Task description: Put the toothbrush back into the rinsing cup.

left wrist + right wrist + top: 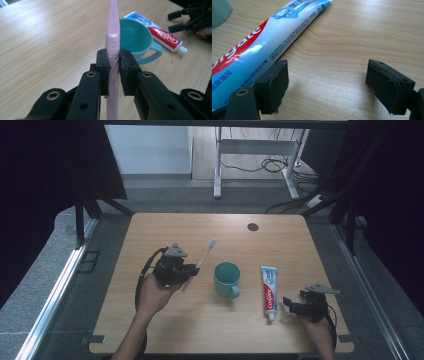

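Left gripper (113,62) clamps a pink toothbrush (113,40) above the tabletop (165,320)

Its fingers (103,65) are closed tight on the handle, the brush reaching past them beside the teal mug (227,279). The right gripper (327,85) has its fingers (274,85) wide apart and empty, just beside the toothpaste tube (262,47) lying right of the mug

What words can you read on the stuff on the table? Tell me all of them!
"Colgate": red band of the toothpaste tube.
Chinese characters and small print on the tube: too small or cut off to read surely.
Toothbrush: a tiny embossed mark, no readable words.
Cup: no writing.
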